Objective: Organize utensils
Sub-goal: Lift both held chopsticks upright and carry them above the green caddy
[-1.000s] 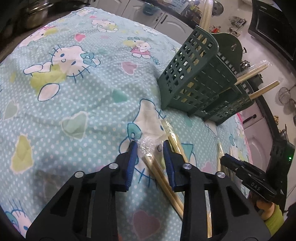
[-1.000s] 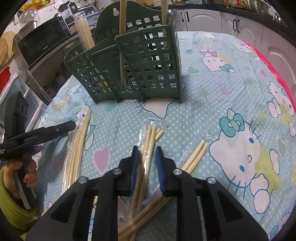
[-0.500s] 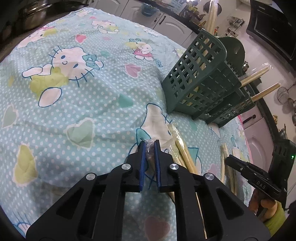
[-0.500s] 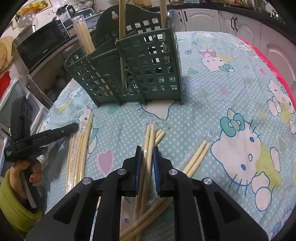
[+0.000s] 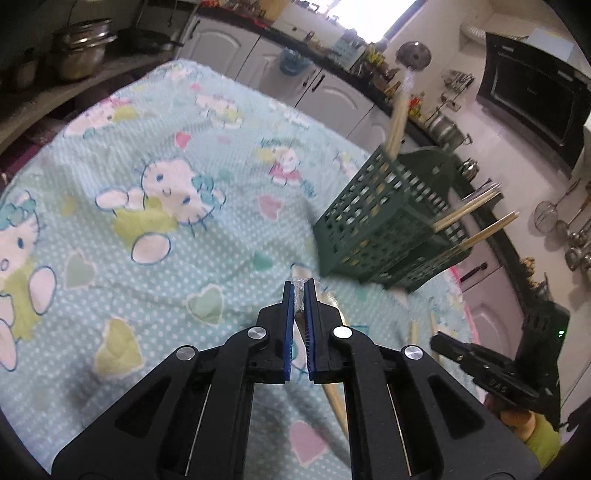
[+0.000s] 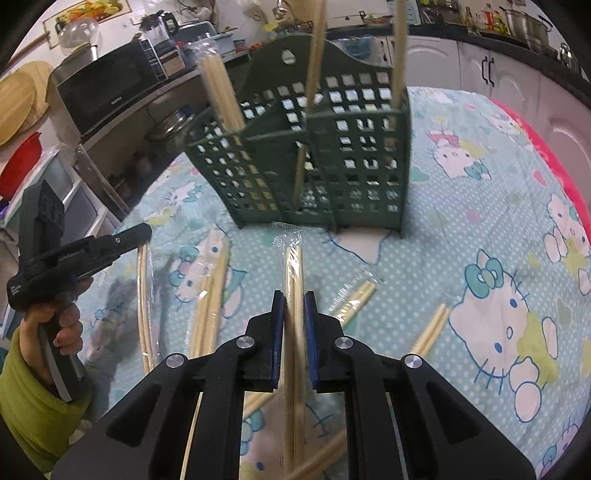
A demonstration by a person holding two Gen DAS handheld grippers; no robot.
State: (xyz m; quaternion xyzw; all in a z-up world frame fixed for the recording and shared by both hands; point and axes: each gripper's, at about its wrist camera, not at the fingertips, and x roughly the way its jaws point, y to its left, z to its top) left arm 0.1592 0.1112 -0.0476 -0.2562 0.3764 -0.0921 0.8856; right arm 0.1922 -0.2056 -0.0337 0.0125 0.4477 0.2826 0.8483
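Chopsticks (image 6: 294, 280) in clear sleeve clamped by right gripper (image 6: 294, 306), long axis pointing straight ahead at green holder (image 6: 354, 155) just beyond; left gripper (image 5: 299, 295) pinched on another wrapped pair (image 5: 300, 282), holder (image 5: 373, 221) up-right.

Wrapped chopsticks (image 6: 293, 273) before upright green holder (image 6: 332, 155)

Cabinets: white doors (image 5: 334, 96) with dark handles are seen well ahead of the left jaws, under a dark counter.
Window: bright daylight (image 5: 384, 14) is admitted far ahead, above that counter.
Oven: a black unit (image 5: 532, 99) is mounted up and right of the left jaws.
Microwave: a black one (image 6: 110, 92) is shelved up and left of the right jaws.
Pots: steel pots (image 5: 83, 48) are stacked far left.
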